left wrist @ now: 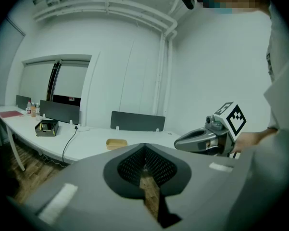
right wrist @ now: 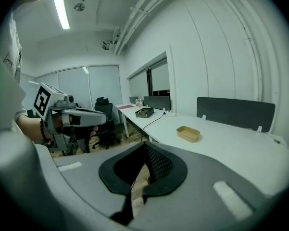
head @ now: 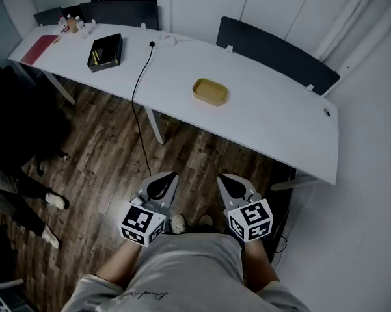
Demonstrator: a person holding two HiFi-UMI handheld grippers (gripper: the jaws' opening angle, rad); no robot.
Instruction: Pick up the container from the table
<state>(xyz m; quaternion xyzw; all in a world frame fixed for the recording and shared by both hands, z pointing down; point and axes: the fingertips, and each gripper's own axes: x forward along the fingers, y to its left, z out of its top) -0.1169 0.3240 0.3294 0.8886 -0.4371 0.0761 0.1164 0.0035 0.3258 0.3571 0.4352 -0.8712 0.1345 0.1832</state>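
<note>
Left gripper (head: 169, 177) and right gripper (head: 225, 179): jaws together, nothing gripped; held side by side over wooden floor (head: 110, 142), short of white table (head: 267, 109). Container (head: 210, 91): tan, shallow, apparently empty; rests on table top, well apart from both grippers.

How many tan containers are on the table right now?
1. The tan container sits alone mid-way along the table, in front of the dark screen. The black tray farther left is a different kind. None looks hidden.

Small items (head: 70, 23) at worktop's (head: 267, 119) far-left end: too small to identify. Black tray (head: 105, 51) contents unclear. Bystander (head: 19, 188) left of worktop: cut off by frame edge.
</note>
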